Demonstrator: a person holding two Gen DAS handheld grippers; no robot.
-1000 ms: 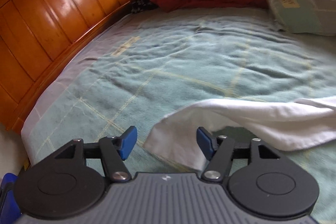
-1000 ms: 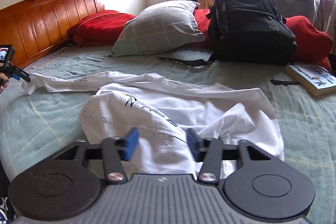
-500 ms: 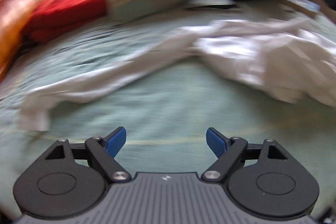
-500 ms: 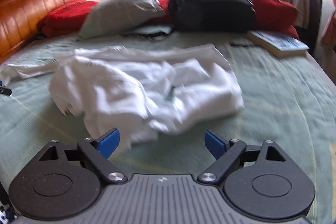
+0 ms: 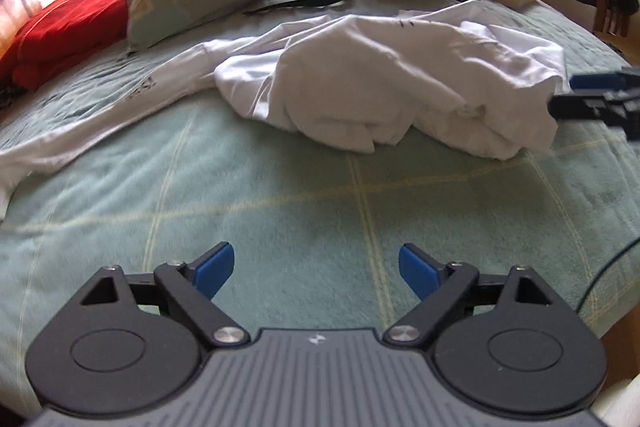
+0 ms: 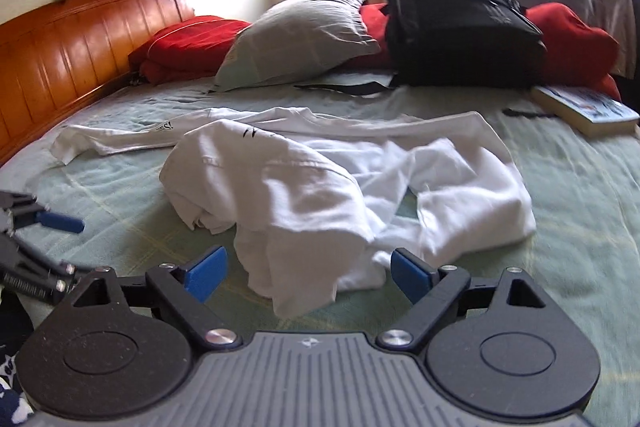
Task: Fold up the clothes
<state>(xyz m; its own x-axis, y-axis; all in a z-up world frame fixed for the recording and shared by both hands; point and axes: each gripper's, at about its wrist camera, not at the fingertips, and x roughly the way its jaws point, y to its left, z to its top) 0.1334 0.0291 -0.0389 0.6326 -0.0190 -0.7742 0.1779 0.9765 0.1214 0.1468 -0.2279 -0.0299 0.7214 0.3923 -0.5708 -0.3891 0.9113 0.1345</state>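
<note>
Crumpled white cotton-like shirt (image 6: 320,183), matt, nubbly green bed cover (image 5: 280,195), glossy varnished wood headboard (image 6: 80,39), soft grey cloth pillow (image 6: 300,35), black woven-fabric backpack (image 6: 460,27), paper-covered book (image 6: 588,107)

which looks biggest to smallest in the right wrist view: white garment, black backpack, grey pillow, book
As they look in that view:
1. white garment, nearest the camera, which inflates it
2. black backpack and grey pillow, too alike to rank
3. book, clearly smallest

The white shirt's (image 5: 384,83) long sleeve (image 5: 80,135) runs off the left edge, and its black print (image 6: 165,126) is too tiny to read.
</note>
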